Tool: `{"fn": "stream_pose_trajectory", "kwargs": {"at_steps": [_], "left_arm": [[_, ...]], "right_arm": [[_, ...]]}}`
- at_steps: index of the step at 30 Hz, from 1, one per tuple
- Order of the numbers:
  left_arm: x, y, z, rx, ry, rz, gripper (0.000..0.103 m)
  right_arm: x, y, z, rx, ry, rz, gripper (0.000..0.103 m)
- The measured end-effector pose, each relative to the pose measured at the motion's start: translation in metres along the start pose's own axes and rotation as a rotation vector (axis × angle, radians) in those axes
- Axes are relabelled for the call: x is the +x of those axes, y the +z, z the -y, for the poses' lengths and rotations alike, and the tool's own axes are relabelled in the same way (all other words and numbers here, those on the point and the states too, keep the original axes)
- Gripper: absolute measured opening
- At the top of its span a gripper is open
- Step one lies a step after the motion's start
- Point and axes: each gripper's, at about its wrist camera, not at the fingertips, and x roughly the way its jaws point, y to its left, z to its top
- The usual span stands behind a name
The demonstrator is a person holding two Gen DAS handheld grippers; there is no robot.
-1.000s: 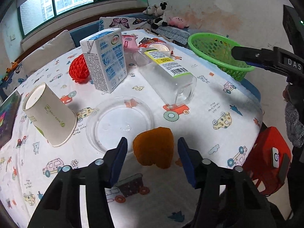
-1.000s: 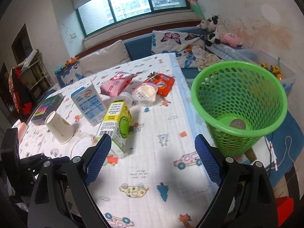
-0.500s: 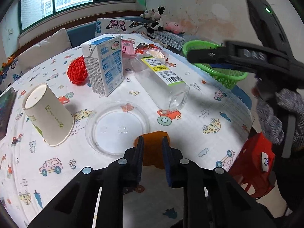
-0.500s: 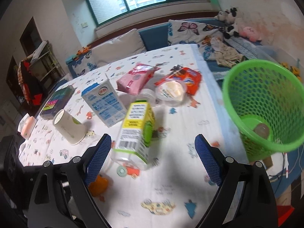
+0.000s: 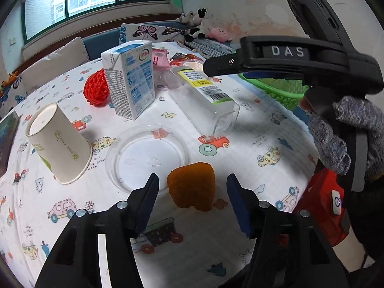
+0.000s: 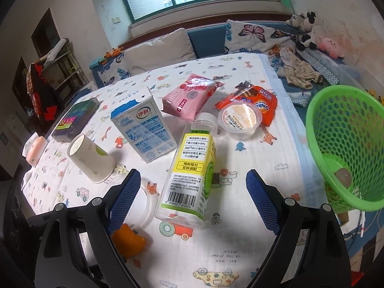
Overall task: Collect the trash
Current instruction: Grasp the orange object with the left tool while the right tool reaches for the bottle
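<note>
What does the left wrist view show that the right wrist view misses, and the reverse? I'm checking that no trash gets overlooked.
Only the left wrist view shows the red mesh ball behind the milk carton and the whole clear plastic lid.

Only the right wrist view shows the pink packet in full, the orange snack bag, the dark box and the inside of the green basket.

Both show the milk carton, the paper cup, the lying clear bottle and the orange lump between the left gripper's open jaws.
</note>
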Motion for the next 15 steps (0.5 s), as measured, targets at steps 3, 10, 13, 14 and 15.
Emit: {"fn": "stream_pose_trajectory", "kwargs": {"at_steps": [3,10,13,14,15], "left_arm": [[0.005,-0.001,0.002,0.008,-0.001,-0.007,0.053],[0.011,-0.003,0.004,0.023,0.033,0.001,0.040],[0.008,-0.004,0.003,0.019,0.033,0.011,0.034],[0.006,-0.004,0.002,0.006,0.020,0.013,0.033],[0.002,-0.003,-0.001,-0.011,0.000,0.019,0.032]], "right_arm": [[0.005,0.001,0.001,0.001,-0.004,-0.011,0.089],[0.017,0.009,0.004,0.002,-0.001,-0.045,0.089],[0.023,0.013,0.006,0.008,0.001,-0.057,0.088],[0.025,0.014,0.006,0.008,-0.001,-0.060,0.087],[0.026,0.016,0.006,0.009,-0.001,-0.063,0.087]]}}
